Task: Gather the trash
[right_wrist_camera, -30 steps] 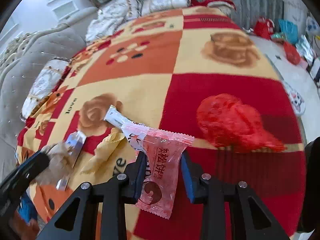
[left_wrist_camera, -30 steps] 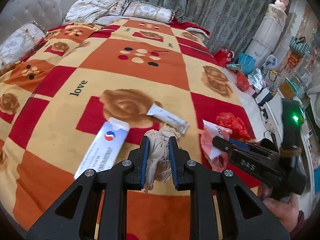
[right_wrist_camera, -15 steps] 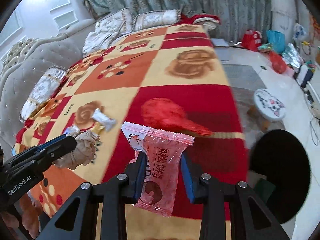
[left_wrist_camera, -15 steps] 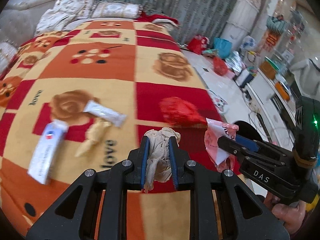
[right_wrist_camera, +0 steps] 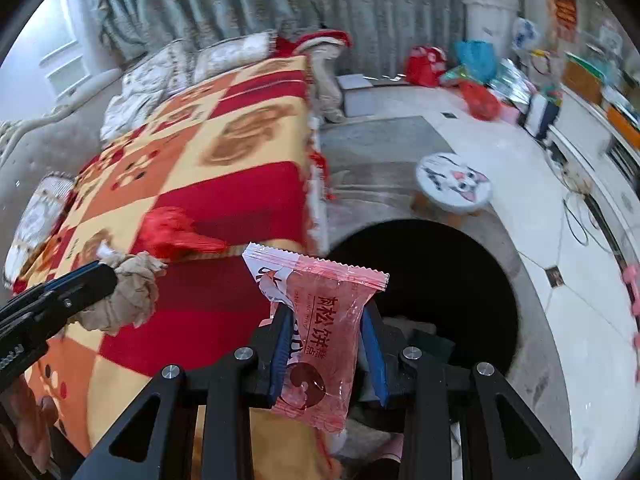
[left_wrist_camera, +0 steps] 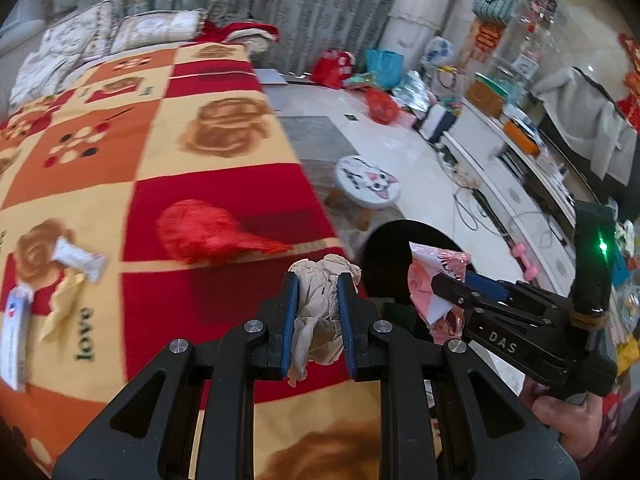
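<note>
We noted the left gripper (left_wrist_camera: 318, 286) clamped on a crumpled beige tissue (left_wrist_camera: 320, 312), which stuck out above and below the blue pads. The right gripper (right_wrist_camera: 326, 330) was clenched on a pink snack wrapper (right_wrist_camera: 320, 320), its crimped top edge standing above the fingers.

Against the frame a second before, we recorded a clear swing of both views. Then both grippers sat over the middle of the blanket (left_wrist_camera: 224, 184), with the bed filling the pictures. Now the blanket's edge ran down the middle of each view and the pale floor (right_wrist_camera: 560, 300) lay to the right of it. A black round bin (right_wrist_camera: 440, 280) had come into sight just beyond the right gripper's fingertips; we saw it in the left wrist view too, between the two grippers. A small stool with a cat face (left_wrist_camera: 368, 180) stood on the floor beyond the bin.

Left on the blanket: a red crumpled bag (left_wrist_camera: 200, 232), a white wrapper (left_wrist_camera: 78, 256), a yellowish scrap (left_wrist_camera: 62, 304), and a white tube (left_wrist_camera: 14, 336), now pushed to the left edge of the left wrist view. Both grips looked unchanged.
</note>
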`<action>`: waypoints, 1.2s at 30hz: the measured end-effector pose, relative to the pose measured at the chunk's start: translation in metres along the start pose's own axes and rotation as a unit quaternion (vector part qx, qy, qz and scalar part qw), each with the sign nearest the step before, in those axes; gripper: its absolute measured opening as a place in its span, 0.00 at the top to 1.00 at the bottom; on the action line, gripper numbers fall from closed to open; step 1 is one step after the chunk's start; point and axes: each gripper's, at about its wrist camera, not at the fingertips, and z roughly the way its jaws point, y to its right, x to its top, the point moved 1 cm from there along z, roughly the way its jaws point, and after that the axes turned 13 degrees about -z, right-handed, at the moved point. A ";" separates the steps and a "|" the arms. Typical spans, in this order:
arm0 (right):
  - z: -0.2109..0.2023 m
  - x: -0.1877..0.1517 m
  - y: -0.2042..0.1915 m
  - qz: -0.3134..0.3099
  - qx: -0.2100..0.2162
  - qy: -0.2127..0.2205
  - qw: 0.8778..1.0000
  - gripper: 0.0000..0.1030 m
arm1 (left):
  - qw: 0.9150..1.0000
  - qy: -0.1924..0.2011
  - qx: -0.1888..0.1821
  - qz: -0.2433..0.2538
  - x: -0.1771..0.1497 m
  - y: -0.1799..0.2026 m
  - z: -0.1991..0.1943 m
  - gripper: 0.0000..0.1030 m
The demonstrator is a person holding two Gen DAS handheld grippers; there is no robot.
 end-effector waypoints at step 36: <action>0.015 -0.023 0.080 0.091 -0.013 -0.013 0.996 0.43 | 0.997 -0.040 -0.055 -0.027 0.000 0.040 0.049 0.49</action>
